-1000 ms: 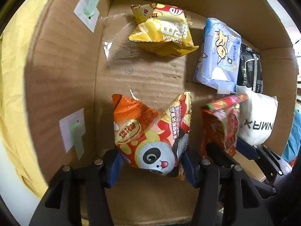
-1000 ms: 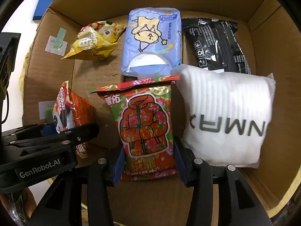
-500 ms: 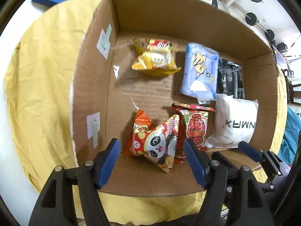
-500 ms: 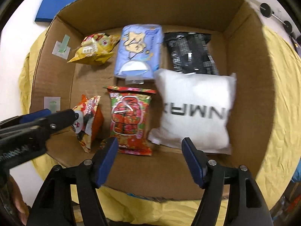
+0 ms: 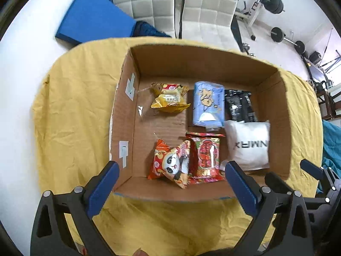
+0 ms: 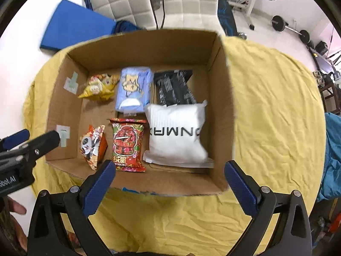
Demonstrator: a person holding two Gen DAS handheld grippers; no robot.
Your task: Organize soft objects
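A cardboard box [image 5: 130, 104] [image 6: 221, 106] sits on a yellow cloth. Inside lie a panda snack bag [image 5: 171, 163] [image 6: 92, 146], a red snack bag [image 5: 206, 159] [image 6: 126, 144], a white pouch [image 5: 249, 146] [image 6: 177, 134], a yellow snack bag [image 5: 169, 100] [image 6: 99, 86], a blue tissue pack [image 5: 207, 106] [image 6: 134, 89] and a black pack [image 5: 239, 106] [image 6: 173, 86]. My left gripper [image 5: 171, 186] is open and empty above the box's near wall. My right gripper [image 6: 170, 183] is open and empty, also above the near wall.
The yellow cloth [image 5: 70, 115] [image 6: 275, 111] covers a round table. Beyond it are a blue mat [image 5: 93, 17] [image 6: 74, 27], white padded chairs [image 5: 204, 6] and gym weights [image 5: 277, 2] on the floor. A teal cloth [image 6: 332, 155] lies at the right.
Both grippers let go of their snack bags, opened wide and pulled up and back out of the box. The panda bag and red bag now lie on the box floor.
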